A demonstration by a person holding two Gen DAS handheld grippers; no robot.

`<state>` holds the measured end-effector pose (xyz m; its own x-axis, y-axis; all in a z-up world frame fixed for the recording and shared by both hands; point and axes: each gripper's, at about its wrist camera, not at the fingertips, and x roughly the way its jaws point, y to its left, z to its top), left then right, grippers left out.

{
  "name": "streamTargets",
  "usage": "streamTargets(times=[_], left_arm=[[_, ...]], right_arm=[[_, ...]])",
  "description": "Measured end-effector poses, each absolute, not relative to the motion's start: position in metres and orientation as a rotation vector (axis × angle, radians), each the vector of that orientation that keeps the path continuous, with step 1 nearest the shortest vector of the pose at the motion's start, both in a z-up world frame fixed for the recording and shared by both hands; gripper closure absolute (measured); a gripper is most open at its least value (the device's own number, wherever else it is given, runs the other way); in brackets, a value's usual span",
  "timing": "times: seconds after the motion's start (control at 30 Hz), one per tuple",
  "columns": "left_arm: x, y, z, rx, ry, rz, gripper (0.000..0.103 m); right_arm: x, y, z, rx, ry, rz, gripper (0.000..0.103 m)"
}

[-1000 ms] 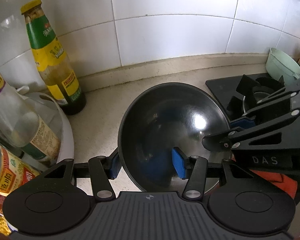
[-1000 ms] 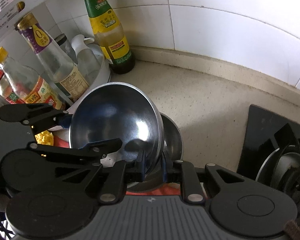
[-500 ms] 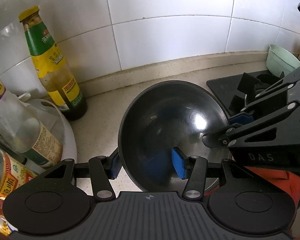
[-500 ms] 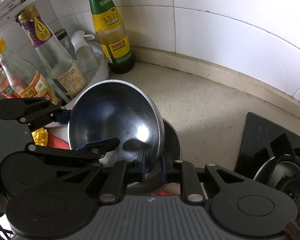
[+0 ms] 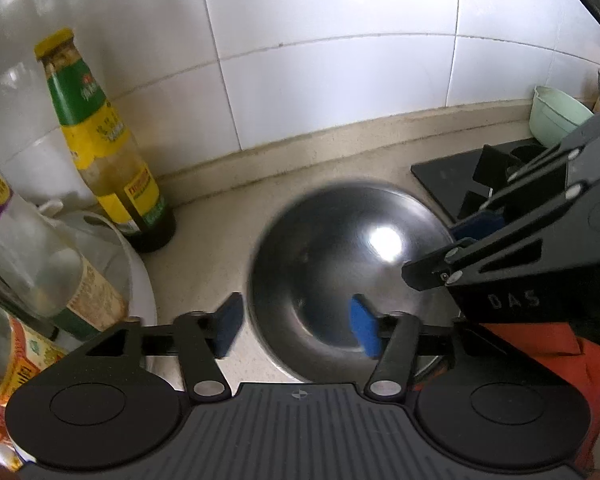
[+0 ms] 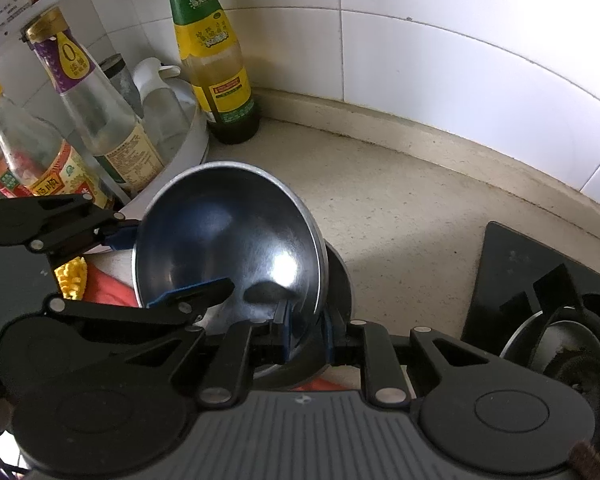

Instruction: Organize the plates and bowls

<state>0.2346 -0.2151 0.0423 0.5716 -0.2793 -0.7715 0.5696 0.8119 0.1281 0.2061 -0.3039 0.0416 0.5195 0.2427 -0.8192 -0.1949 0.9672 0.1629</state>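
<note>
Left claw [image 5: 296, 330] now opening off steel bowl [image 6: 228, 240], rim between pads; right claw [image 6: 306, 338] clamped on rim.

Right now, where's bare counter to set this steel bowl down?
Free: the beige counter between the sauce bottle, the tiled wall and the black stove. Crowded: the white bottle tray on the left, and the steel bowl with both hand-held grippers near the camera.
</note>
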Motion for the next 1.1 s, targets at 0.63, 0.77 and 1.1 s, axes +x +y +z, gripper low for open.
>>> streamTargets(times=[0.63, 0.77, 1.1], left_arm=[[0.218, -0.192, 0.054, 0.387, 0.751, -0.498, 0.018], [0.210, -0.186, 0.053, 0.389, 0.754, -0.507, 0.016], [0.199, -0.170, 0.042, 0.383, 0.786, -0.545, 0.013]], right_arm=[[0.209, -0.308, 0.049, 0.053, 0.942, 0.235, 0.067], [0.212, -0.307, 0.044, 0.040, 0.943, 0.228, 0.061], [0.219, -0.300, 0.032, 0.037, 0.977, 0.235, 0.057]])
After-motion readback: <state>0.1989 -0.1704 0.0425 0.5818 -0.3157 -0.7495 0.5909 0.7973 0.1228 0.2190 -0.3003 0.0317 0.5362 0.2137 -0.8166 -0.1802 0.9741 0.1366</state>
